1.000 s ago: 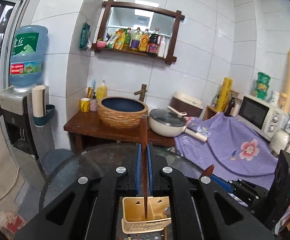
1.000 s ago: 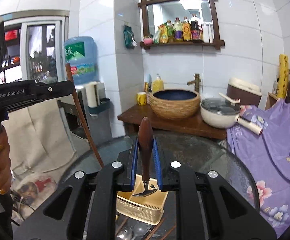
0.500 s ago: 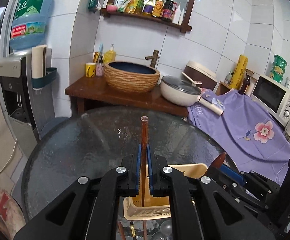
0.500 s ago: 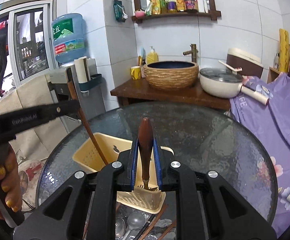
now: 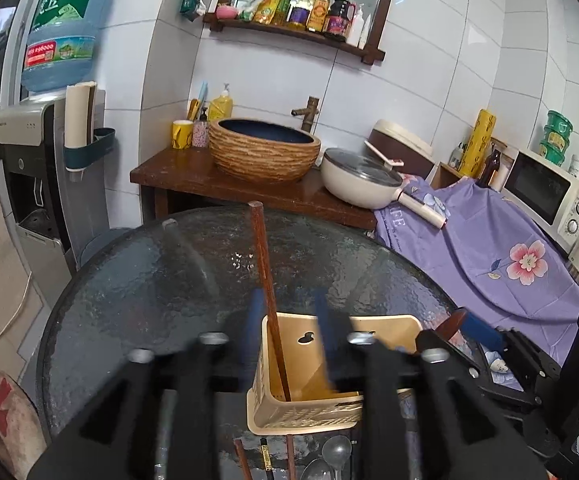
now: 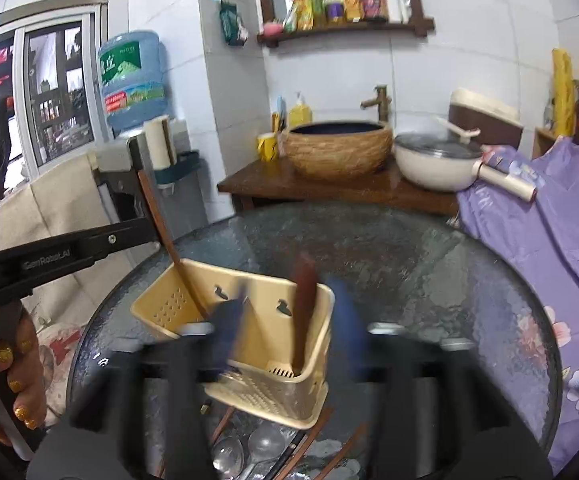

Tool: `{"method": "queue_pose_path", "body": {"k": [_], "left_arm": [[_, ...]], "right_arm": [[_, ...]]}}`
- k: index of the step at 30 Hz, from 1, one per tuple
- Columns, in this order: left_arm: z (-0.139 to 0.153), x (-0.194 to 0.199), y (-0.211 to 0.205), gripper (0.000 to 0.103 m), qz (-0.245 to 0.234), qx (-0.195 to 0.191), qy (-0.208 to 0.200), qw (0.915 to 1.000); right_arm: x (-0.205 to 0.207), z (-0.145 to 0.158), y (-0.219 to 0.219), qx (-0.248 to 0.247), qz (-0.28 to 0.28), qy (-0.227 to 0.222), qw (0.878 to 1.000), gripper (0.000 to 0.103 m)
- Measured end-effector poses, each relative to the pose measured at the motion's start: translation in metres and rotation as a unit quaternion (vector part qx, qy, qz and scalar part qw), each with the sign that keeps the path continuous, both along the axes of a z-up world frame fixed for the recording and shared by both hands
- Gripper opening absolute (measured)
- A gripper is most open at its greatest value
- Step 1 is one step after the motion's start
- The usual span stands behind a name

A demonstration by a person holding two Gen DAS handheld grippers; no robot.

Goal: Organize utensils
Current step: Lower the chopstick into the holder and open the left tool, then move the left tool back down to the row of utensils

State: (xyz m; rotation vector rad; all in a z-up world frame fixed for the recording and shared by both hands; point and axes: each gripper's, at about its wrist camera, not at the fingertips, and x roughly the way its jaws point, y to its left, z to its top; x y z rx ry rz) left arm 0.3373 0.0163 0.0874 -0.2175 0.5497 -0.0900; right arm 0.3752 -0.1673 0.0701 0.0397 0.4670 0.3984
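- The left tongs (image 5: pixel 285 308) stand with their jaws spread and blurred; a brown wooden chopstick (image 5: pixel 267 280) rises between them, apparently touching neither blue pad, its lower end down inside the beige caddy (image 5: pixel 309 408), leaning on the rim.
- The right tongs (image 6: pixel 289 320) are likewise parted and motion-blurred, with a dark wood-handled utensil (image 6: pixel 304 308) standing free between the pads, its working end in the caddy's right compartment; what kind of head it has is hidden.
- The caddy sits on the glass table (image 5: pixel 149 280), just ahead of and below both pairs of tongs.
- More spoons (image 6: pixel 249 452) and chopsticks lie on the table beneath the tongs, nearer the holder than the caddy.
- Handling judgement: the chopstick is light, stiff and thin, liable to pivot or slip between flat pads; it is best pinched near its middle, square across the pads.
- The wood-handled piece looks heavier at its hidden head, so a hold on the thick handle suits it.
- The spoons look smooth and slippery; take them by the handle, not the bowl.
- The caddy is light plastic and may slide or tip on glass if nudged.
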Motion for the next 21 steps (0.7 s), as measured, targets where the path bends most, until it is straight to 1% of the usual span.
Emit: {"method": "queue_pose_path", "body": {"k": [2, 4, 5, 6, 8, 10, 11, 12, 14, 18, 21], "left_arm": [[0.006, -0.014, 0.001, 0.061, 0.005, 0.006, -0.026, 0.9996], [0.011, -0.027, 0.000, 0.069, 0.011, 0.016, -0.042, 0.9989], [0.012, -0.034, 0.001, 0.080, 0.014, 0.019, -0.050, 0.9985], [0.012, -0.044, 0.003, 0.090, 0.019, 0.020, -0.062, 0.9977], [0.012, -0.058, 0.005, 0.097, 0.030, 0.024, -0.076, 0.9964], [0.009, -0.073, 0.006, 0.097, 0.039, 0.031, -0.084, 0.9952], [0.005, -0.080, 0.007, 0.097, 0.044, 0.037, -0.084, 0.9948], [0.003, -0.084, 0.007, 0.097, 0.047, 0.040, -0.082, 0.9947], [-0.006, -0.093, 0.008, 0.097, 0.046, 0.044, -0.069, 0.9956], [-0.034, -0.105, 0.012, 0.097, 0.049, 0.040, -0.024, 0.9977], [-0.054, -0.114, 0.014, 0.097, 0.062, 0.045, -0.013, 0.9970]], "right_arm": [[-0.009, 0.005, -0.002, -0.003, -0.005, -0.016, 1.000, 0.071], [-0.017, 0.009, -0.004, 0.000, -0.003, -0.023, 1.000, 0.071], [-0.022, 0.011, -0.006, 0.002, -0.003, -0.027, 1.000, 0.072], [-0.026, 0.013, -0.007, 0.003, -0.003, -0.030, 1.000, 0.075], [-0.040, 0.014, -0.012, 0.001, -0.012, -0.038, 0.999, 0.077], [-0.052, 0.013, -0.017, 0.001, -0.017, -0.040, 0.999, 0.080], [-0.059, 0.012, -0.020, 0.001, -0.021, -0.039, 0.999, 0.083], [-0.066, 0.009, -0.022, 0.001, -0.024, -0.037, 0.999, 0.084], [-0.076, 0.002, -0.026, 0.000, -0.025, -0.029, 0.999, 0.084], [-0.094, -0.021, -0.031, -0.008, -0.025, 0.002, 1.000, 0.084], [-0.104, -0.041, -0.036, -0.011, -0.029, 0.028, 0.999, 0.084]]}}
